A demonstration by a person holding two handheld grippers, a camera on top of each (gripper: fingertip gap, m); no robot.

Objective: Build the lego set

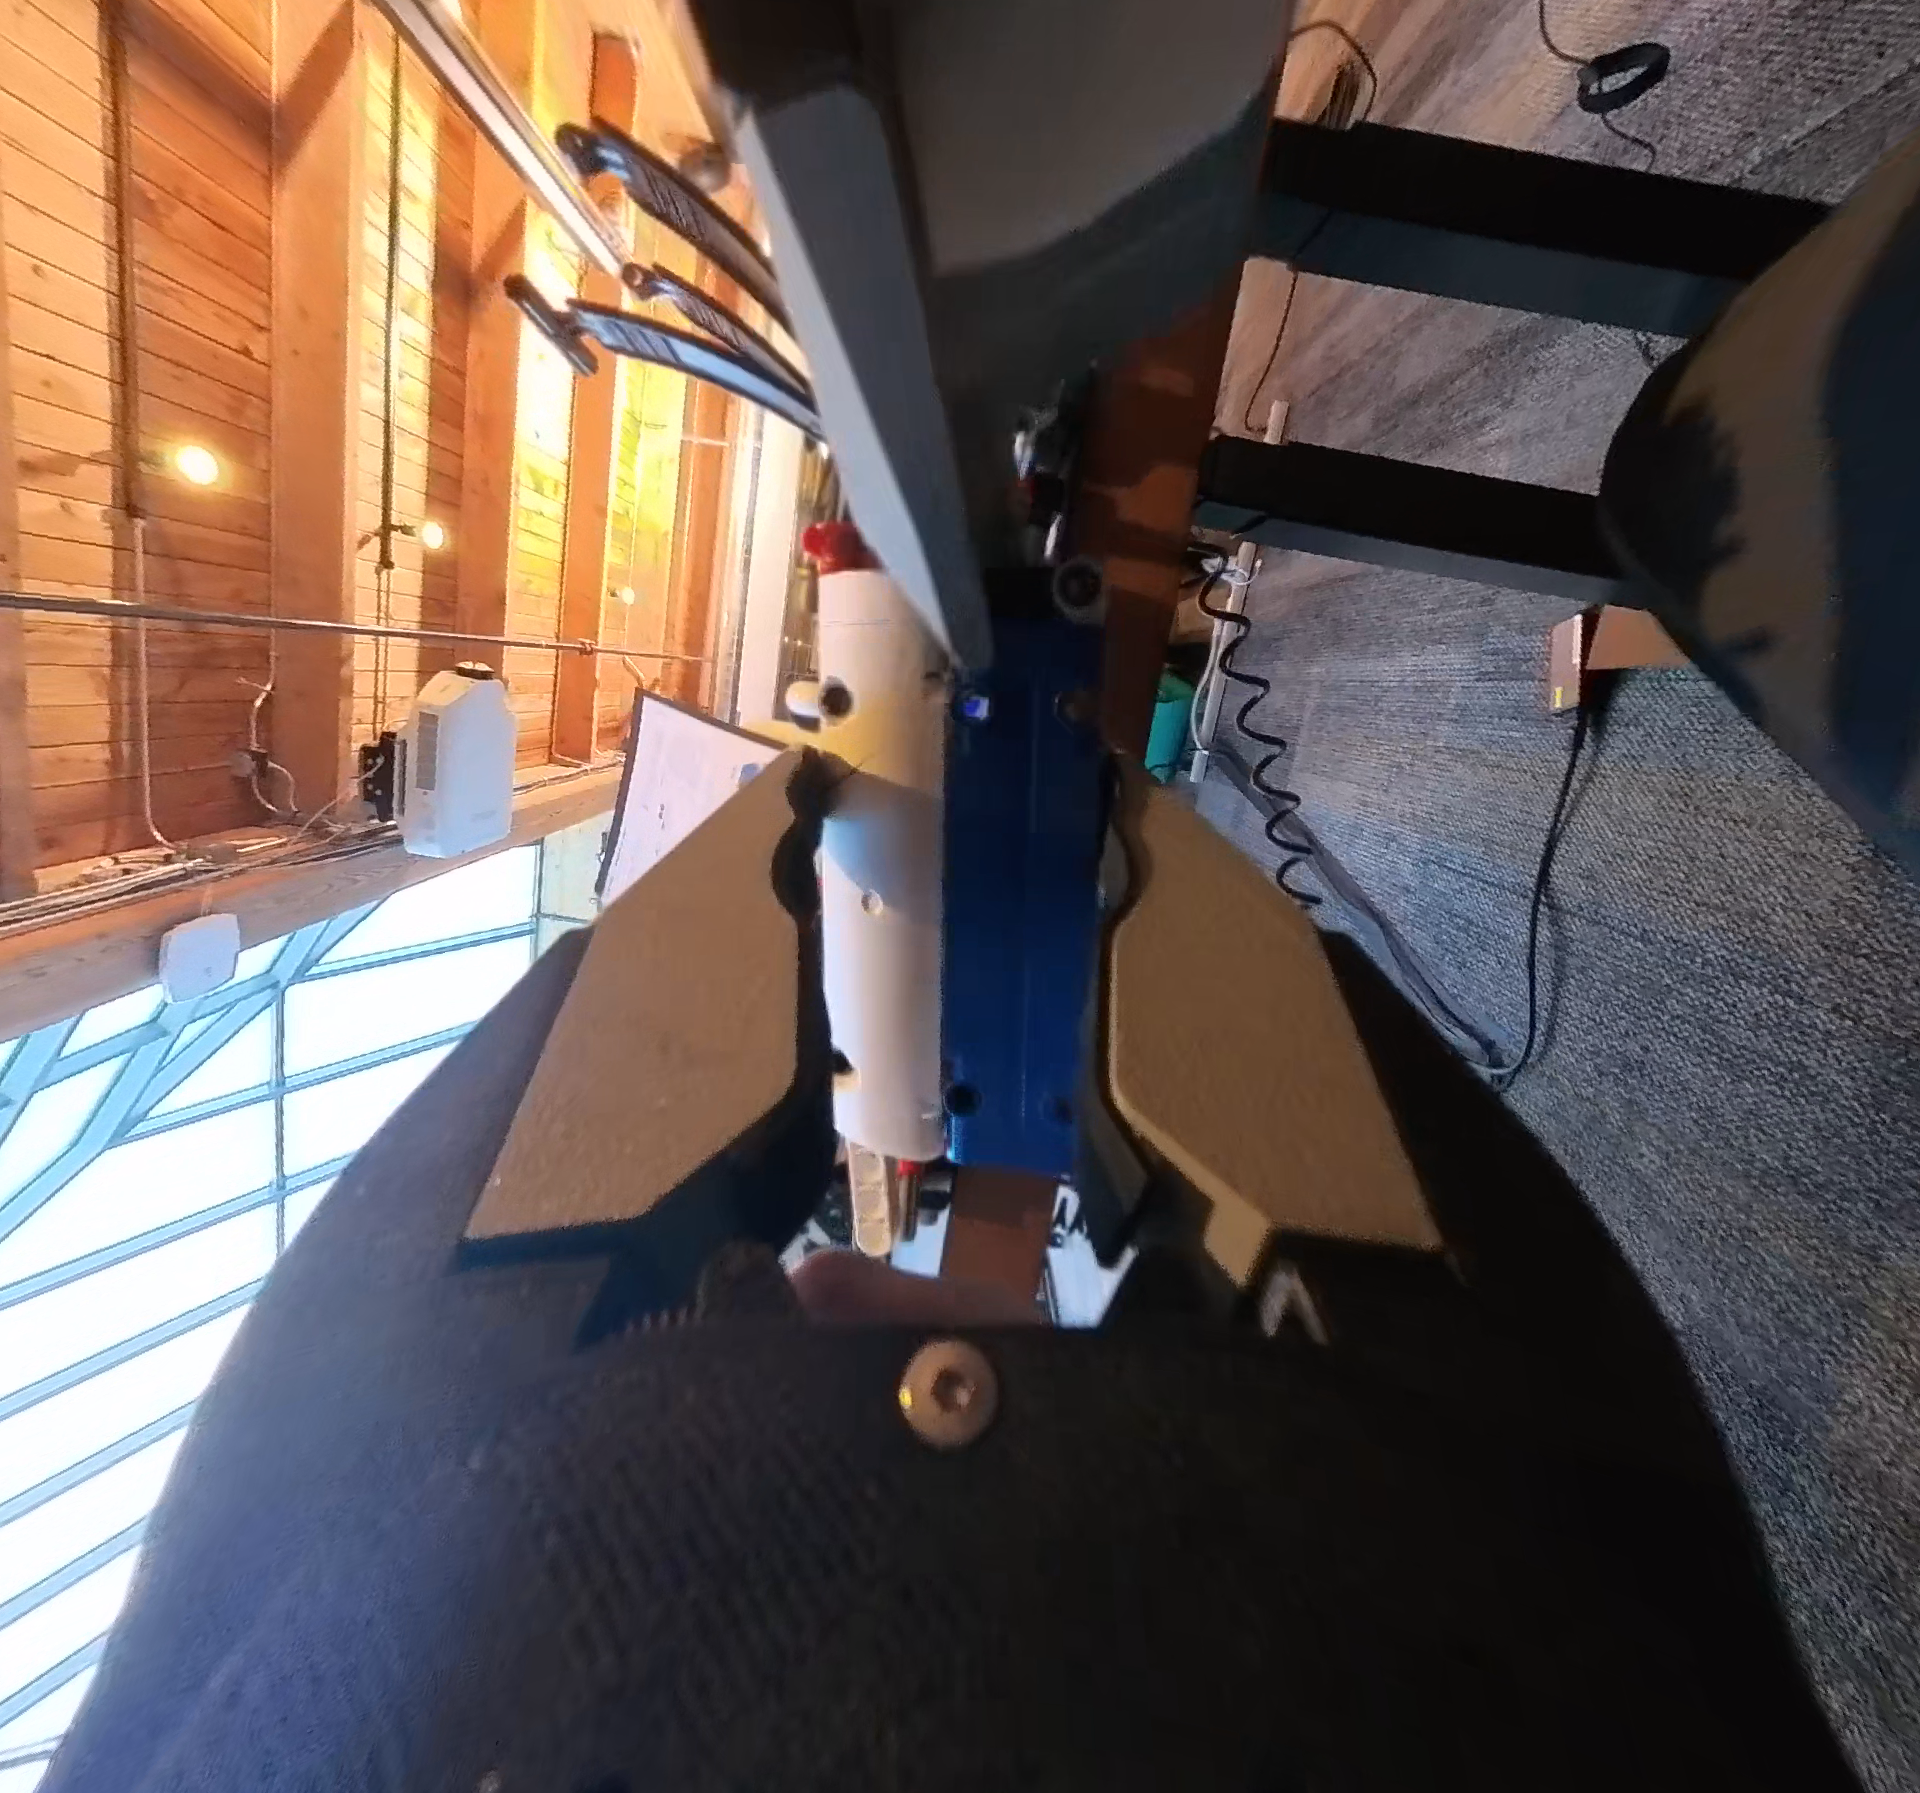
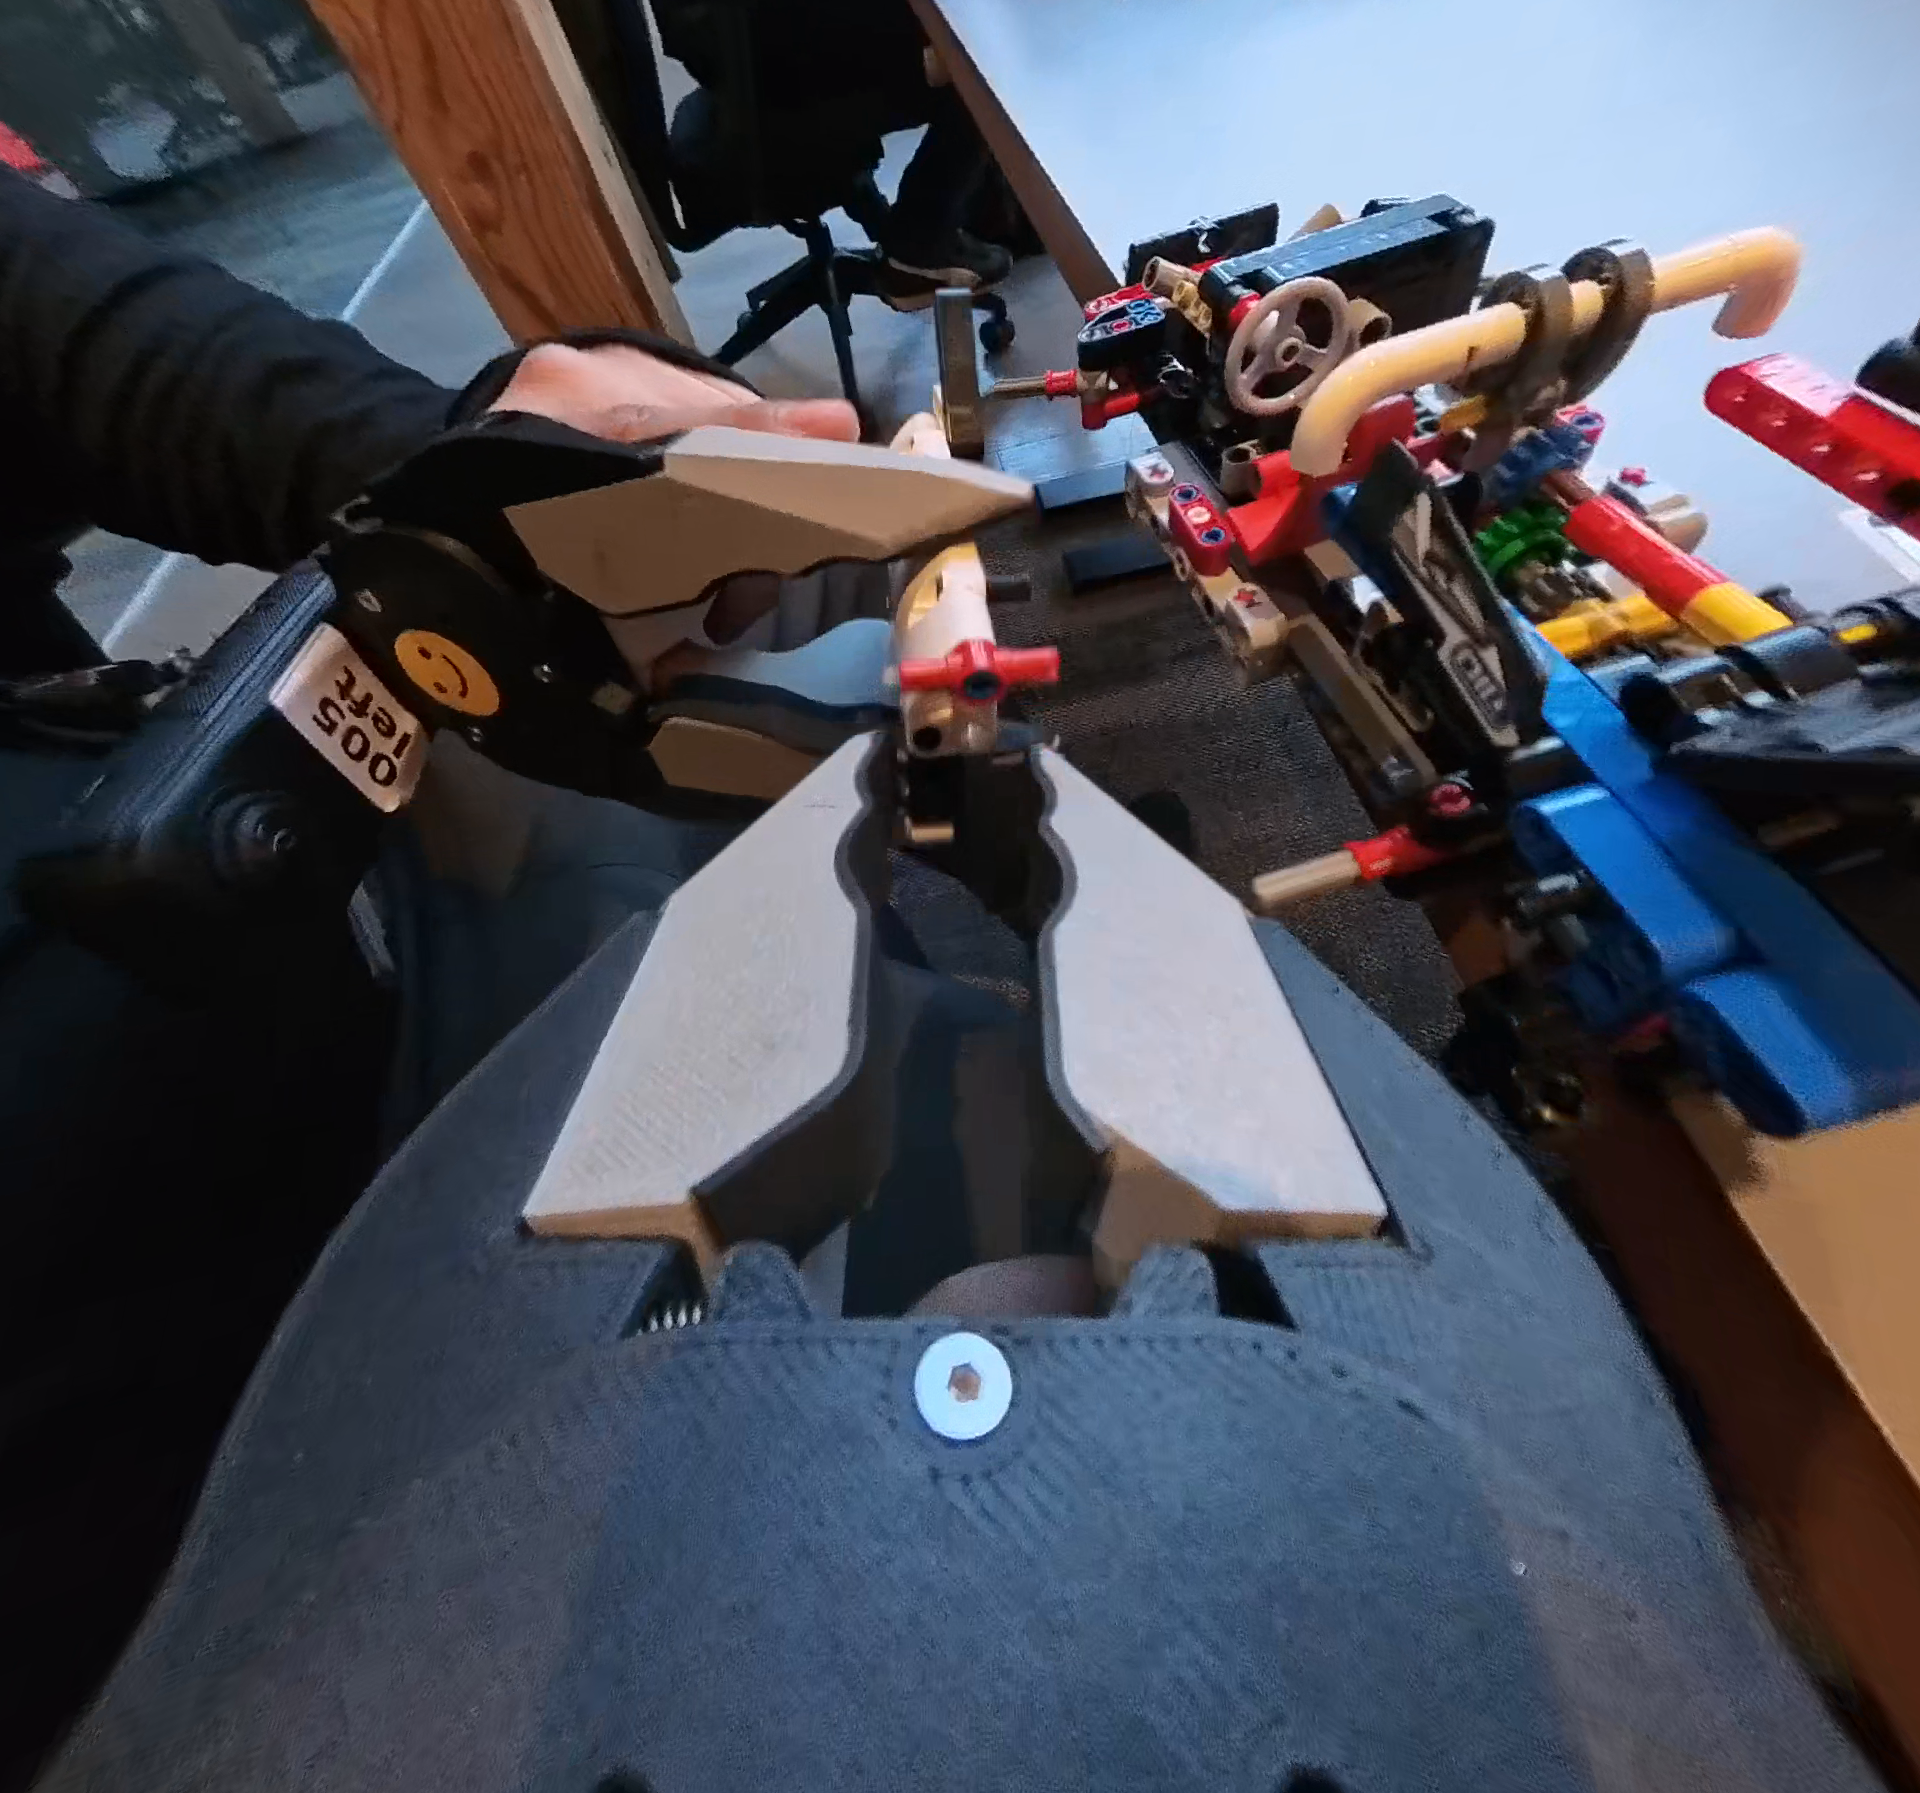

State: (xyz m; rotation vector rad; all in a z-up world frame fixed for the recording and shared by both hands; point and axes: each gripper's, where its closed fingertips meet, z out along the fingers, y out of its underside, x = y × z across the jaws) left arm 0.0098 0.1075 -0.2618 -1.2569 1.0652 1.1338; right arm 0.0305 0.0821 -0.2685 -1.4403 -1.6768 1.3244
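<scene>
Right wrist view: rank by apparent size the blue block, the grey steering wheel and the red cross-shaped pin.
1. blue block, though it sits nearest the camera.
2. grey steering wheel.
3. red cross-shaped pin, only slightly smaller, so that order is unsure.

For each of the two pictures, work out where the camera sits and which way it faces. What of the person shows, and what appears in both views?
Left wrist view: on the left gripper, rolled sideways, facing a white-and-blue lego assembly; wooden wall and carpet behind.
Right wrist view: on the right gripper, looking down toward the lego model on the table; the person's gloved hand shows.
Shared: the held piece and both grippers.
</scene>
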